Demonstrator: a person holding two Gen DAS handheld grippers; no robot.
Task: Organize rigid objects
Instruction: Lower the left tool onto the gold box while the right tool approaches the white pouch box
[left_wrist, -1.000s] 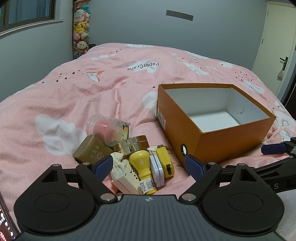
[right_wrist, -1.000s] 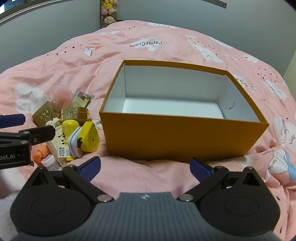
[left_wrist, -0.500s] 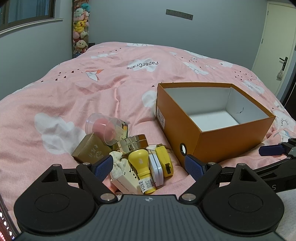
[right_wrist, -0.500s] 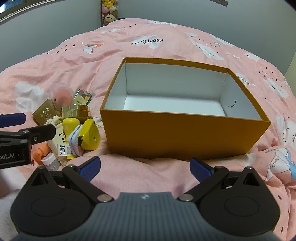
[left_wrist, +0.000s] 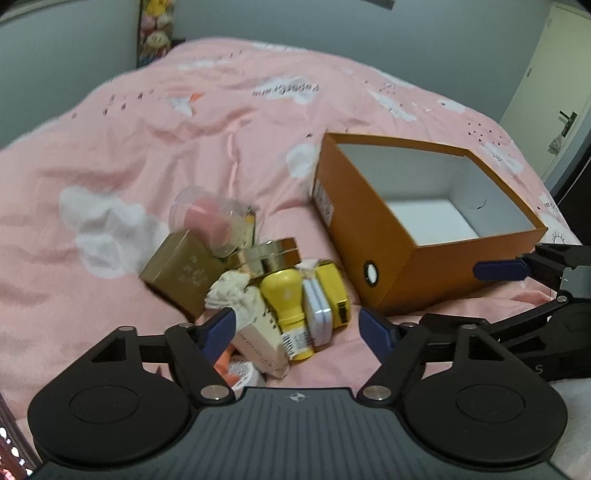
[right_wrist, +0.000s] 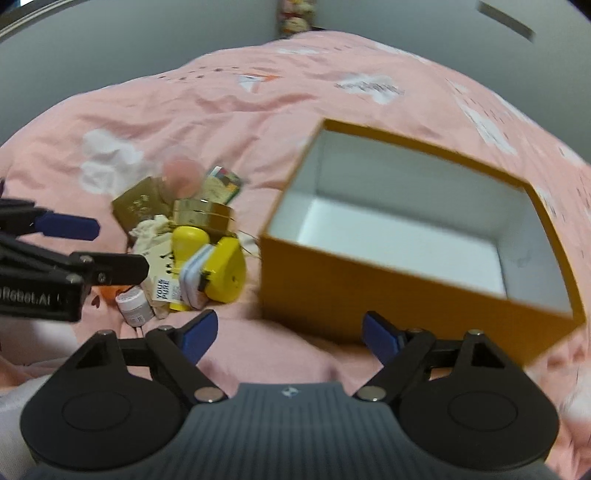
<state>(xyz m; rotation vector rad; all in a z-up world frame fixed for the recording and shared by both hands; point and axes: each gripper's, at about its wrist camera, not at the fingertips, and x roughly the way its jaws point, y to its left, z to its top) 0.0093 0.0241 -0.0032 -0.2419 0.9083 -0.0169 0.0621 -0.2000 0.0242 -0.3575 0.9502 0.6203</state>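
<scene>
An empty orange box (left_wrist: 388, 258) with a white inside stands on the pink bed; in the right wrist view the box (right_wrist: 369, 295) looks tilted. Left of it lies a pile: a yellow bottle (left_wrist: 284, 295), a gold carton (left_wrist: 181, 269), a gold round jar (left_wrist: 273, 254), a yellow case (left_wrist: 332, 291) and a clear dome over a pink sponge (left_wrist: 210, 221). My left gripper (left_wrist: 297, 328) hovers over the pile's near side, jaws closing, pads touching nothing. My right gripper (right_wrist: 290, 332) hangs before the box's near wall, jaws closing on nothing.
A pink duvet (left_wrist: 147, 129) covers the whole bed. Grey walls stand behind it, with a door (left_wrist: 550, 74) at the far right and plush toys (left_wrist: 155, 33) in the far corner. A small white jar (right_wrist: 135, 306) lies at the pile's near edge.
Both grippers' fingers have drawn a little closer together. Both views have tipped downward, and the right view has rolled, so the box now looks slanted. Nothing in the pile has moved.
</scene>
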